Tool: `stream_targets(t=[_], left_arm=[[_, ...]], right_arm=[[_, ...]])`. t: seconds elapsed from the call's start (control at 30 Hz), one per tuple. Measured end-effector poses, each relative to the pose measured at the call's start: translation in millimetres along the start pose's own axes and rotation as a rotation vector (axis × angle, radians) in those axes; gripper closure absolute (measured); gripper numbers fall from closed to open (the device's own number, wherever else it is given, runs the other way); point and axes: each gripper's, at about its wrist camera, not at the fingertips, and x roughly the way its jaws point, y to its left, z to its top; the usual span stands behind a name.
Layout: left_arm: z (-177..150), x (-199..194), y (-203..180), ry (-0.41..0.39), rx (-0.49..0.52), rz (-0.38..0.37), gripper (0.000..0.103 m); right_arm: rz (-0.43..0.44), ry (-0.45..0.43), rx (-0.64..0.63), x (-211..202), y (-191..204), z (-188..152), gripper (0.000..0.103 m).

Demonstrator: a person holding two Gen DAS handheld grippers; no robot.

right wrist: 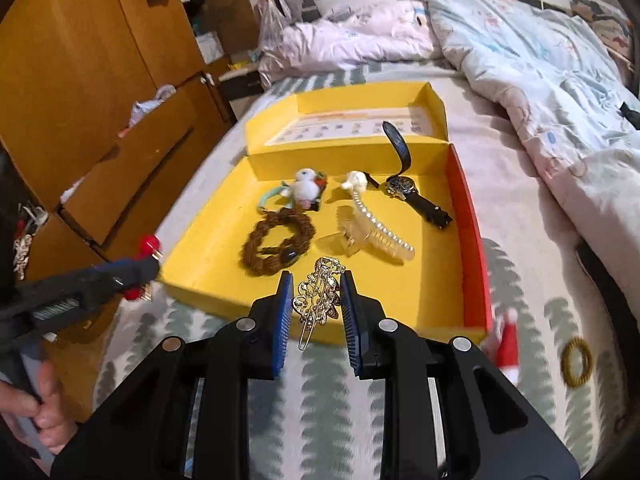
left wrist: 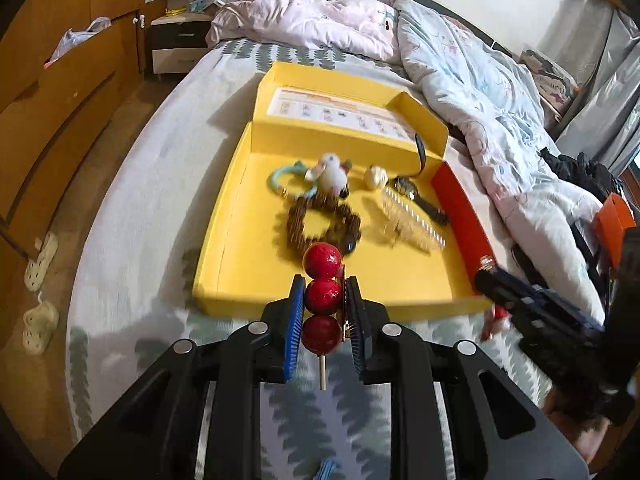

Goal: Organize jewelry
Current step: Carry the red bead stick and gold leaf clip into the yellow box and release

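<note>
— What have I got in the left gripper (left wrist: 323,294)?

— A hair pin with three red balls (left wrist: 322,295) on a stick; my jaws are closed on the middle ball, held above the near edge of the yellow box (left wrist: 240,248) on the bed (left wrist: 132,184).

— And the right gripper (right wrist: 314,298)?

— Its jaws are clamped on a gold filigree hair clip (right wrist: 318,294), the clip's thin bar hanging down between the blue pads (right wrist: 285,308). It also sits over the box's near wall.

— What lies in the box?

— I see a brown braided hair tie (right wrist: 276,242), a pearl claw clip (right wrist: 372,228) beside it, a black wristwatch (right wrist: 412,192) near the red side wall, and a white plush charm on a teal ring (right wrist: 300,192) towards the back.

— Anything outside it?

— On the bedsheet, right of the box, a small red Santa-hat clip (right wrist: 508,346) and a yellow coil hair tie (right wrist: 576,362). Both are blurred, well apart from my jaws.
</note>
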Motion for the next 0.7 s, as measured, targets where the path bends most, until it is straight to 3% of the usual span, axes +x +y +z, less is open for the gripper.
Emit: stream_targets(t=[0.3, 0.47, 0.7], left_arm=[[35.2, 68.1, 8.4, 0.102, -0.014, 0.038, 0.082], [27.2, 99.4, 19.8, 0.185, -0.023, 0.061, 0.082], [22.4, 109.8, 31.3, 0.213, -0.019, 0.093, 0.081]], right_arm=[[-0.027, 0.133, 0.001, 64.0, -12.8, 4.1, 0.078], [-0.047, 0.174, -0.01, 82.3, -13.8, 7.3, 0.078], [-0.075, 0.236, 0.024, 99.8, -27.4, 2.8, 0.078]])
